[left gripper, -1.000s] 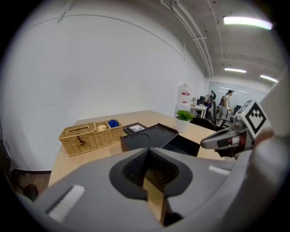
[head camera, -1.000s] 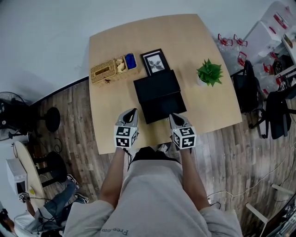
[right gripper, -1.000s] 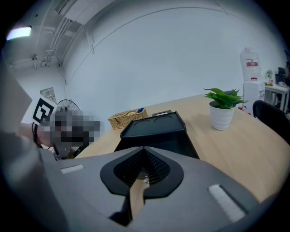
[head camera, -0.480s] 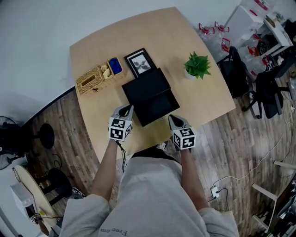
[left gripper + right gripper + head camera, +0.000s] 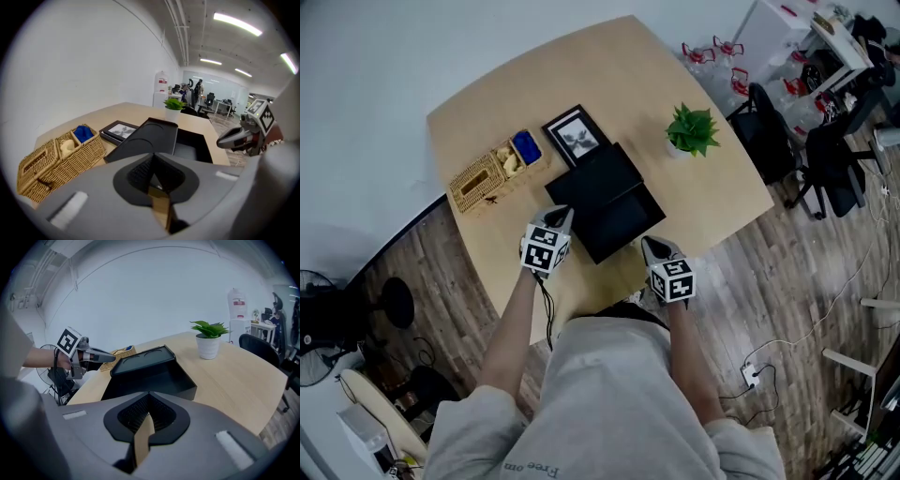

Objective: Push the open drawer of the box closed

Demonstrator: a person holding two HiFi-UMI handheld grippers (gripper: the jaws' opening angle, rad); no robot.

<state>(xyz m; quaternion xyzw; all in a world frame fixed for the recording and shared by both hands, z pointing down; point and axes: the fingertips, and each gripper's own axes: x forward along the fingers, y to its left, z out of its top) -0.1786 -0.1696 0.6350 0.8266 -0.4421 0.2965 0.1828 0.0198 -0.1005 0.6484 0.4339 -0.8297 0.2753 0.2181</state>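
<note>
A black box [image 5: 592,174] stands mid-table with its drawer [image 5: 622,221] pulled open toward me. The drawer looks empty in the right gripper view, where the box [image 5: 142,360] and the drawer [image 5: 151,381] sit just beyond the jaws. My left gripper [image 5: 565,215] is shut, its tip close to the drawer's left front corner. My right gripper [image 5: 645,242] is shut too, just off the drawer's right front corner and apart from it. The left gripper view shows the box [image 5: 149,137] and the drawer [image 5: 192,145], with the right gripper [image 5: 224,138] beyond.
A wicker basket [image 5: 490,172] with a blue item and a framed picture [image 5: 575,137] lie behind the box at left. A potted plant [image 5: 691,129] stands at the right. Office chairs [image 5: 811,150] crowd the floor to the right of the table [image 5: 703,202].
The head view has swung, so the table sits turned in frame. My left gripper moved forward beside the drawer's left corner. The right gripper stayed near the right front corner.
</note>
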